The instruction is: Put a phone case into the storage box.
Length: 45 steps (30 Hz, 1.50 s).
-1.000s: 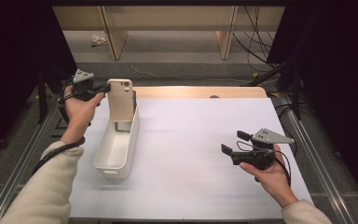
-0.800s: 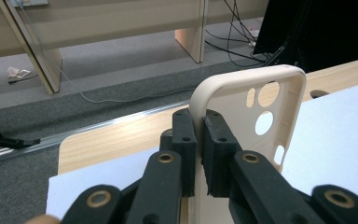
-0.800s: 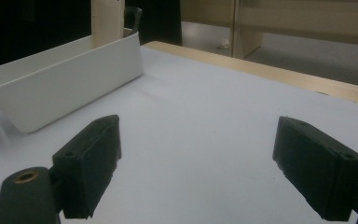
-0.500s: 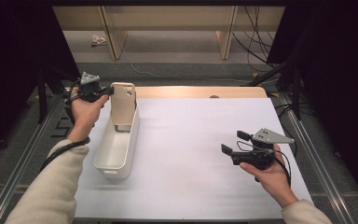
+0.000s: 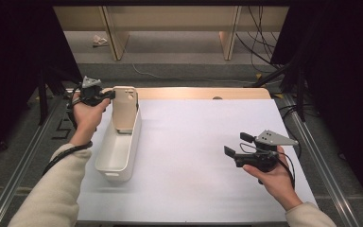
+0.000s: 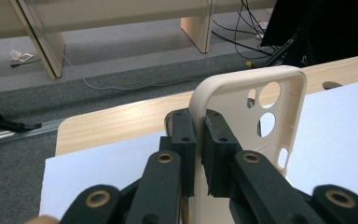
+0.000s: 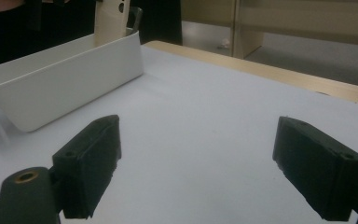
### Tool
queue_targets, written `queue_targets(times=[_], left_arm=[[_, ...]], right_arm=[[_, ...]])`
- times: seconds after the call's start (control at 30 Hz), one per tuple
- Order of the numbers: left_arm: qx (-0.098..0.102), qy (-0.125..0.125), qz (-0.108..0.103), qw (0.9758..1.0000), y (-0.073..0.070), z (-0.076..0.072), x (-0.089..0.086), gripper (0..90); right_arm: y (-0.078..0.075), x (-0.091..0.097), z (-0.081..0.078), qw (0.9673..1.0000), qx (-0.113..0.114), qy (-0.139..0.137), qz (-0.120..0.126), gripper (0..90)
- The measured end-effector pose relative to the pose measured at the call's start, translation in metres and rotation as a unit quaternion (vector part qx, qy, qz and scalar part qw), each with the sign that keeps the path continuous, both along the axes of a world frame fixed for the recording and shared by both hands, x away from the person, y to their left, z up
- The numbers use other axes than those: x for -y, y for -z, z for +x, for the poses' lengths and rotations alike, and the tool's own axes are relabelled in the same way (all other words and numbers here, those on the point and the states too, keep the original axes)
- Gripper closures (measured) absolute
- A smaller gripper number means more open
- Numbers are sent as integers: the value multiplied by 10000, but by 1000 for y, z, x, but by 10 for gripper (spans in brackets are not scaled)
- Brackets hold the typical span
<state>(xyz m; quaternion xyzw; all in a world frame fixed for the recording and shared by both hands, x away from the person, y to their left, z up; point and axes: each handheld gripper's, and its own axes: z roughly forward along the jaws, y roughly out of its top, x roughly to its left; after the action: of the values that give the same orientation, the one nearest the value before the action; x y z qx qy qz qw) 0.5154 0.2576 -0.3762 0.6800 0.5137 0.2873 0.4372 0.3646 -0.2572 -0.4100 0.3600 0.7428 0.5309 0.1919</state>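
A beige phone case [image 5: 125,108] stands upright in the far end of a long white bin [image 5: 118,151] at the table's left. My left gripper [image 5: 108,96] is shut on the case's upper left edge; in the left gripper view both pads clamp the rim of the phone case [image 6: 256,107], camera holes to the right. My right gripper [image 5: 236,144] hovers open over the white table [image 5: 194,137] at the right, pointing left, with nothing between its jaws. From the right gripper view the bin [image 7: 65,74] and phone case [image 7: 112,18] lie ahead at upper left.
A wooden table edge [image 5: 194,93] runs along the far side. Metal rails [image 5: 23,161] flank the table. Beyond it are grey floor, wooden shelf legs [image 5: 116,33] and cables [image 5: 260,28]. White surface lies open between the bin and my right gripper.
My left hand and gripper shifted slightly right, toward the case's top edge. The case stays upright in the bin. The right gripper has not moved.
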Motion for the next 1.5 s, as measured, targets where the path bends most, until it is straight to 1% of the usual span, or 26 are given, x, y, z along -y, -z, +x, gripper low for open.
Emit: queue_targets(times=[0.1, 0.27, 0.37, 0.6, 0.67, 0.87, 1.0, 1.1, 1.2, 1.4, 1.5], left_arm=[[-25, -43, -30, 10000, 3, 1, 0, 837], [-69, -66, 42, 9999, 7, 2, 2, 833], [-75, -116, 37, 9999, 9, 2, 3, 829], [-144, -208, 153, 9996, 14, 4, 2, 796], [-151, -222, 226, 9994, 15, 5, 2, 791], [-136, -266, 249, 9992, 15, 4, 1, 774], [-66, -238, 248, 9994, 12, 0, 1, 749], [-27, -184, 199, 9996, 9, -4, 2, 699], [-65, -97, 146, 9998, 6, -10, 3, 626], [-90, 48, 24, 9999, -1, -27, 5, 460], [-114, 57, -37, 9999, -5, -37, 6, 357]], right_arm=[[0, 0, 0, 10000, -3, -2, 10, 162], [0, 0, 0, 10000, -6, -8, 3, 162], [0, 1, 0, 10000, 3, -1, 11, 162], [0, 0, 0, 10000, 0, -11, 3, 162], [0, 1, 0, 10000, 4, -7, 10, 162], [0, 1, 0, 10000, -3, -9, 15, 162], [0, 1, 1, 10000, 1, 0, 13, 162], [0, 1, 1, 10000, 3, 2, 7, 162], [0, 1, 1, 10000, -4, 3, 8, 162], [0, 1, 1, 10000, -4, 15, 8, 162], [0, 1, 1, 10000, -11, 26, 9, 162]])
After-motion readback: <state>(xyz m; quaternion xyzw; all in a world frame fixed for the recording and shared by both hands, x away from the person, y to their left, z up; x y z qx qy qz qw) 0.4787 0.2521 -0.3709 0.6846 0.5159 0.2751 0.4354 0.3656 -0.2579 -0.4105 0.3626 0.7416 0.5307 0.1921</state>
